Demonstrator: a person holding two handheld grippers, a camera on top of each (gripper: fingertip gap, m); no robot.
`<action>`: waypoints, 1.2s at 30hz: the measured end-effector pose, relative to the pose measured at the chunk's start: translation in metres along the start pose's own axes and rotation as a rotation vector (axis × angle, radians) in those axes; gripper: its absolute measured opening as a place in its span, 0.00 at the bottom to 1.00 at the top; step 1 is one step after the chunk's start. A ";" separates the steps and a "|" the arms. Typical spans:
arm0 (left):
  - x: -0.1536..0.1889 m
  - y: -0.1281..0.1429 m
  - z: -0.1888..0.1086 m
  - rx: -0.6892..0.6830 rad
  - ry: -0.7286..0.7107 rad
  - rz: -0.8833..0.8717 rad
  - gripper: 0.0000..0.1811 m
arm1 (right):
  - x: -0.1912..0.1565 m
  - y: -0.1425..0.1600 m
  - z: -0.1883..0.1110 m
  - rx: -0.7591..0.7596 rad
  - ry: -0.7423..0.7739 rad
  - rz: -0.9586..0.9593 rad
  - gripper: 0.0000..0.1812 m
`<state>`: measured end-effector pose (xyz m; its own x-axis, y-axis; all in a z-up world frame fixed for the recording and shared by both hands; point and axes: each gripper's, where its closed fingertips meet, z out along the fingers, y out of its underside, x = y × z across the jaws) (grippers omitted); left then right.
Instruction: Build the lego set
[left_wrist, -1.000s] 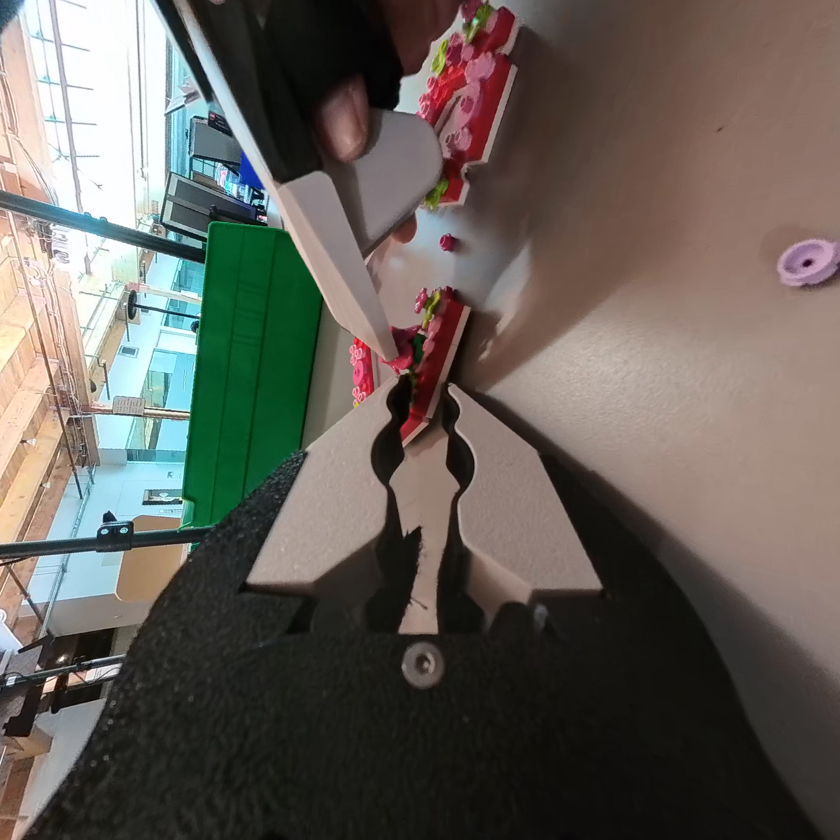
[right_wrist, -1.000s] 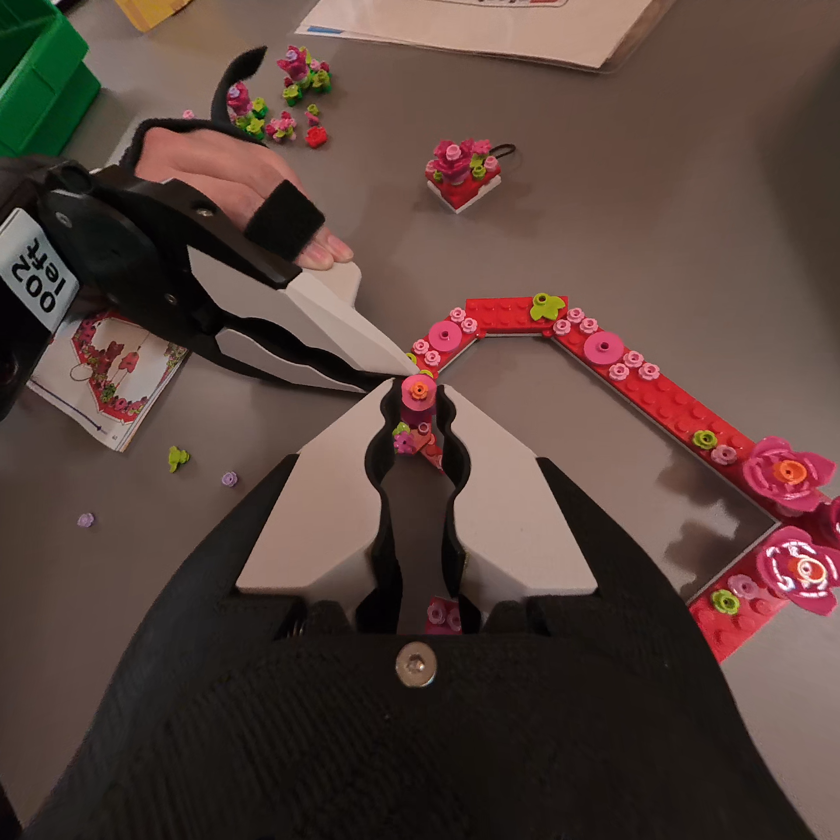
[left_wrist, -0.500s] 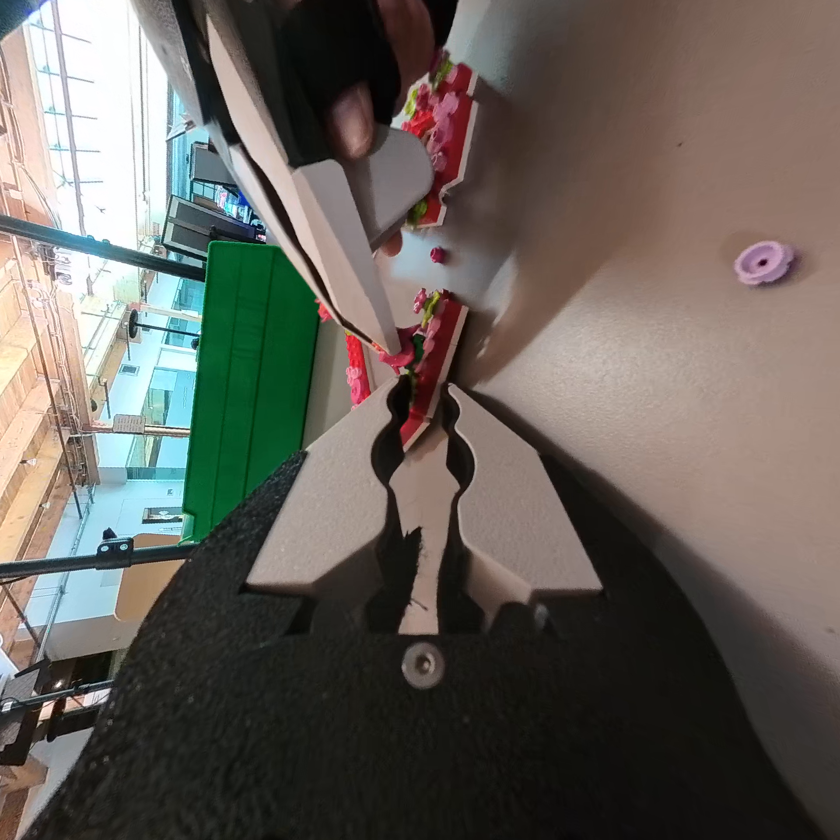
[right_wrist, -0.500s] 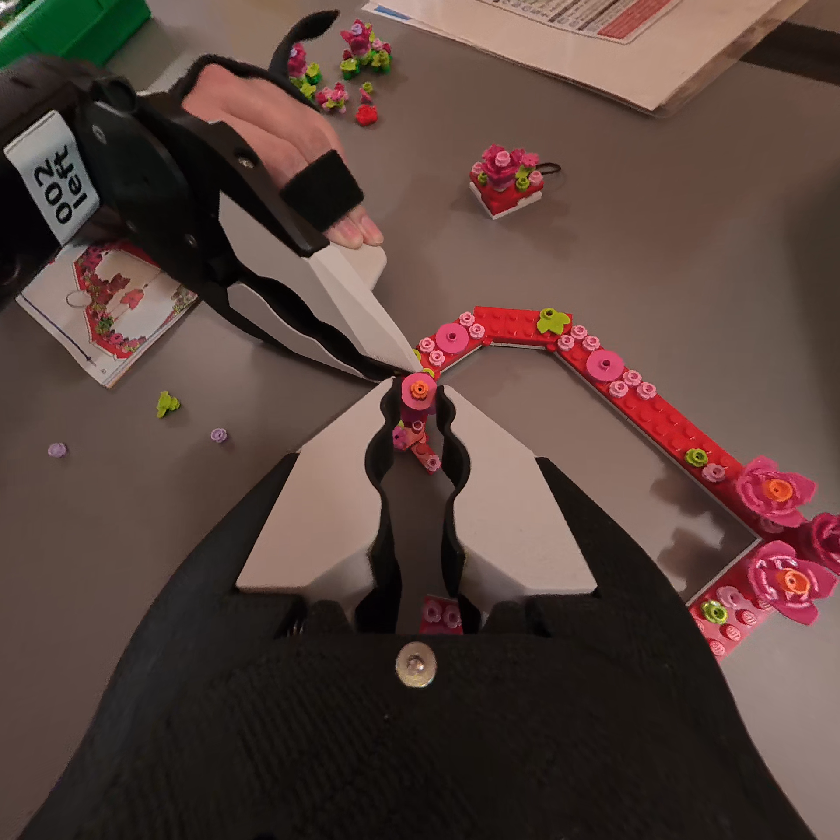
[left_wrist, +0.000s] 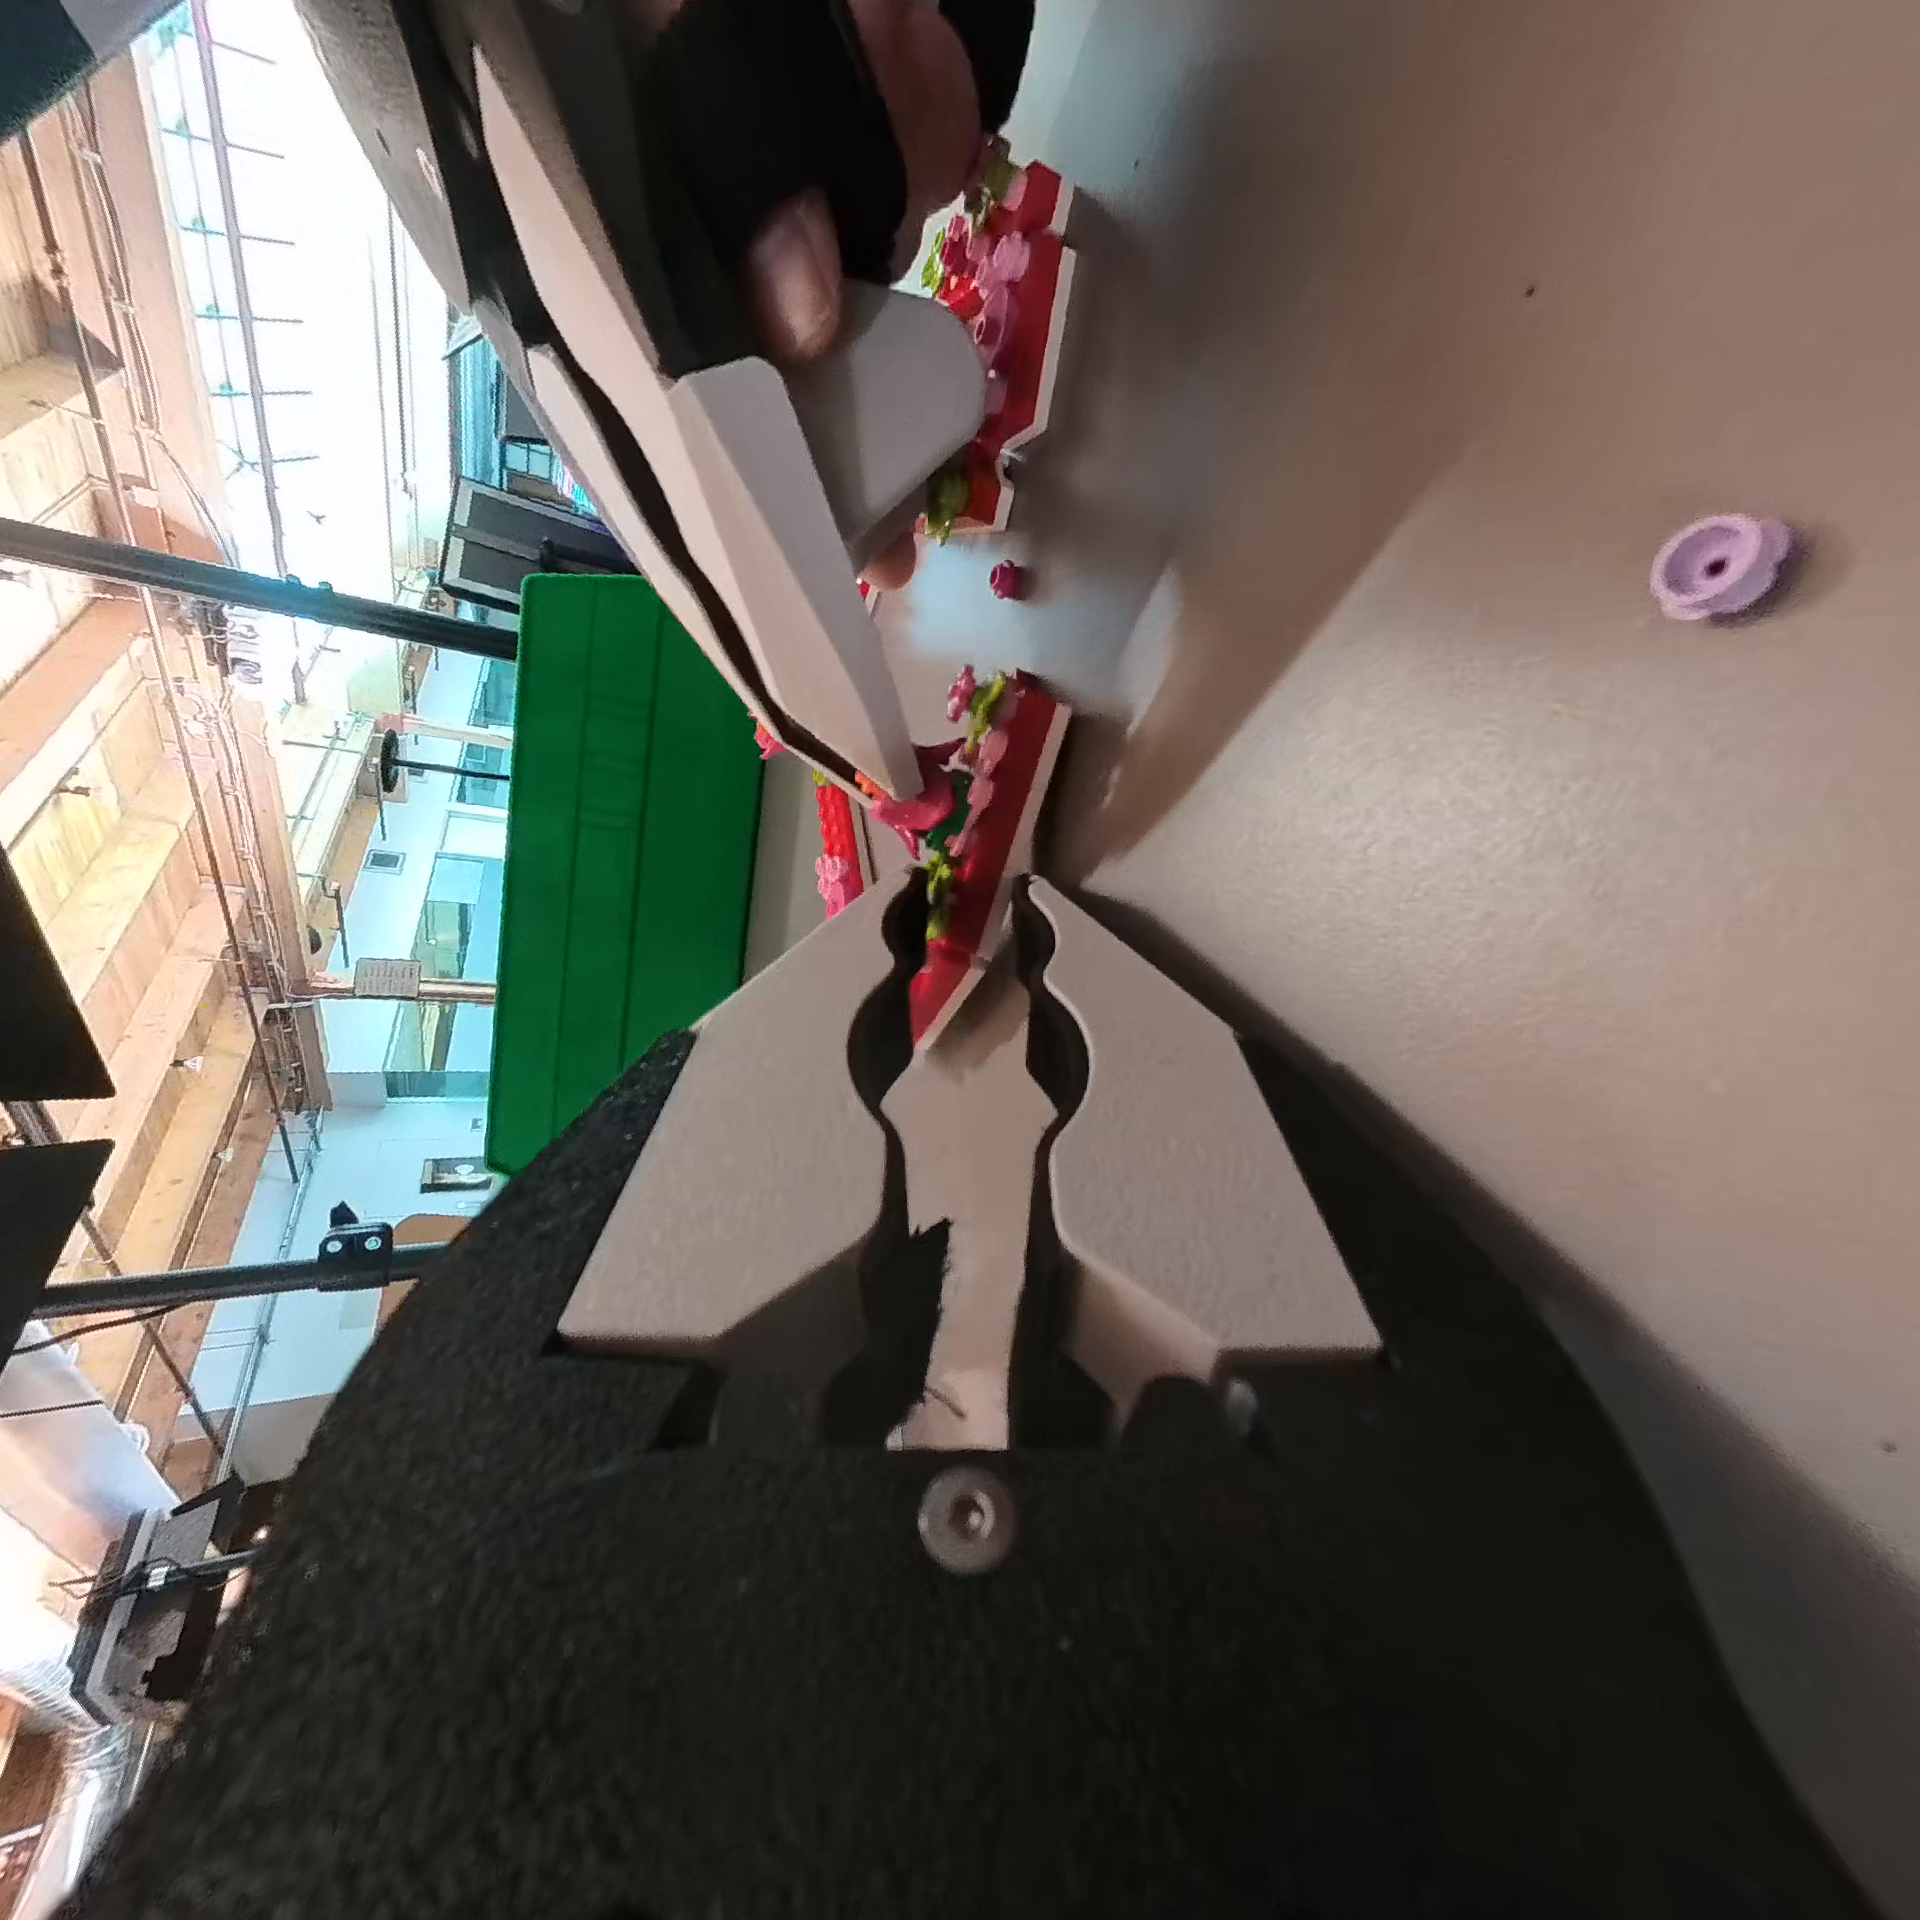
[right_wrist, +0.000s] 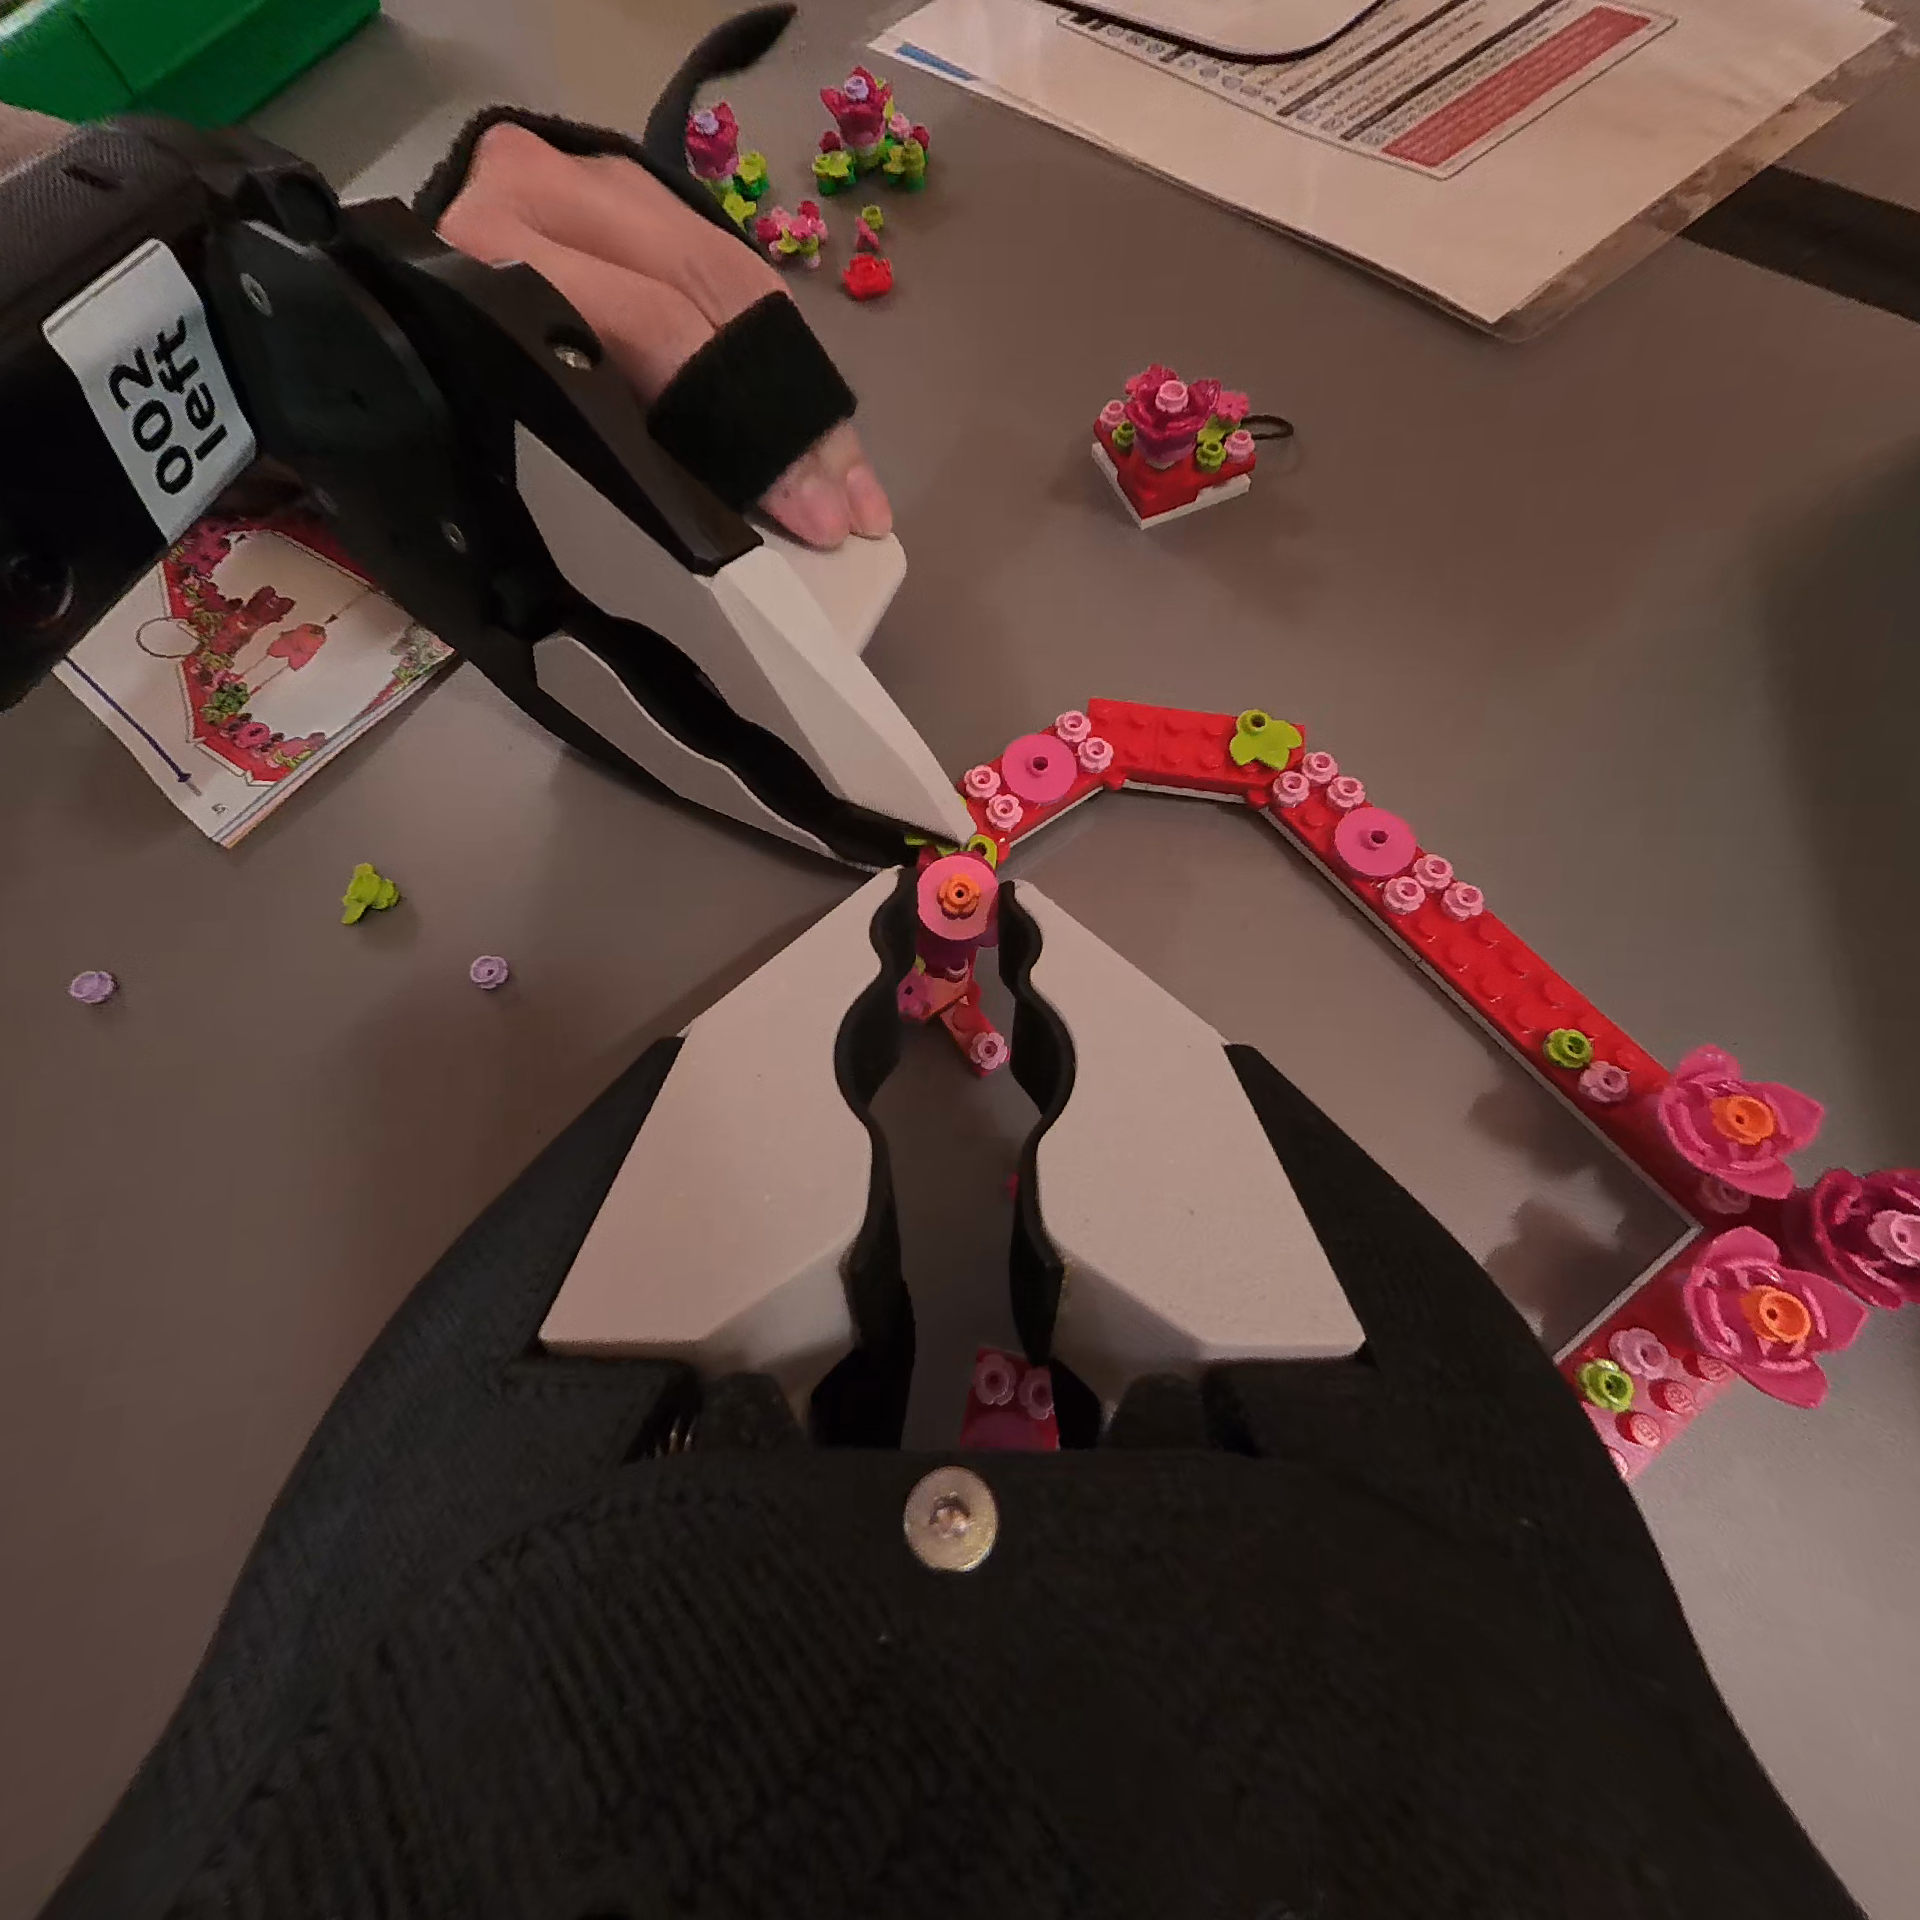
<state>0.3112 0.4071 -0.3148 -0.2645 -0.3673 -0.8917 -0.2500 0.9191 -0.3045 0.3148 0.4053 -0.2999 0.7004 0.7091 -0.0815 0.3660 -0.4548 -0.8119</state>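
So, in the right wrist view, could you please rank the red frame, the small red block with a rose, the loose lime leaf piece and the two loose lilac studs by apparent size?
1. Red frame, by far the largest.
2. Small red block with a rose.
3. Lime leaf piece.
4. The two lilac studs look alike, so I would not rank them apart.

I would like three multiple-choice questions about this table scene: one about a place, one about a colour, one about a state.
1. Where does the small red build lie?
A. inside the red frame
B. outside the red frame
C. on top of it
2. The pink flower has a centre that is:
A. orange
B. blue
C. white
3. The right claw is:
A. wide open
B. out of view
C. shut on the pink flower
Answers: B, a clear gap separates them; A, the middle shows orange; C, the claw presses both its sides.
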 end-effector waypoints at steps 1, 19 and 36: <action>-0.006 0.001 0.000 -0.008 -0.033 -0.014 0.14 | 0.000 0.000 0.000 0.000 0.000 -0.003 0.08; 0.000 0.006 0.000 -0.070 0.040 -0.096 0.08 | 0.002 -0.003 0.005 0.015 0.154 0.153 0.08; 0.000 0.006 0.000 -0.063 0.045 -0.098 0.07 | 0.003 -0.003 0.005 0.094 0.213 0.158 0.08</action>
<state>0.3099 0.4129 -0.3171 -0.2769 -0.4618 -0.8427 -0.3342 0.8685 -0.3661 0.3128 0.4120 -0.3005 0.8609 0.4996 -0.0963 0.1904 -0.4918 -0.8496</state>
